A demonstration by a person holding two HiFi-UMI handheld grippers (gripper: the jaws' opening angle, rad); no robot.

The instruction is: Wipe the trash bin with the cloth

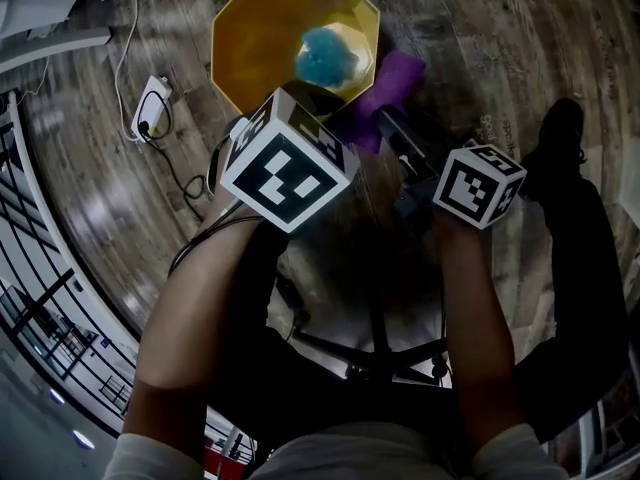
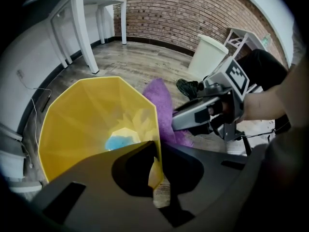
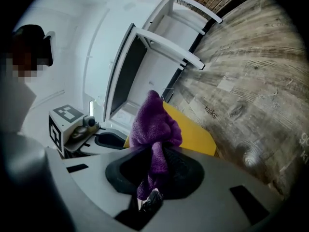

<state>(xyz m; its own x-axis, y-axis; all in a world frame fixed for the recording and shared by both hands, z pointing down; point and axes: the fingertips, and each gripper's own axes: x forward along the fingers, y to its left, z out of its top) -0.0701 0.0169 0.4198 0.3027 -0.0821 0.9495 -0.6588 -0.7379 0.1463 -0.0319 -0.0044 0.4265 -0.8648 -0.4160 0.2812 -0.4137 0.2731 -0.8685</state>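
Note:
The yellow trash bin [image 1: 260,38] stands open on the wooden floor, with a blue crumpled thing [image 1: 328,53] at its bottom. My left gripper [image 1: 312,100] is shut on the bin's near rim; in the left gripper view its jaws [image 2: 157,153] pinch the thin yellow wall [image 2: 72,124]. My right gripper [image 1: 388,123] is shut on a purple cloth [image 1: 395,83], which lies against the bin's outer right side. In the right gripper view, the cloth [image 3: 153,124] bunches up between the jaws [image 3: 153,151], with the yellow bin [image 3: 195,129] just behind it.
A white power strip [image 1: 150,103] with a dark cable lies on the floor left of the bin. A white lidded bin [image 2: 207,52] and white table legs [image 2: 91,42] stand farther off. A person's dark shoe [image 1: 555,133] is at the right, and a stool base [image 1: 380,353] sits below my arms.

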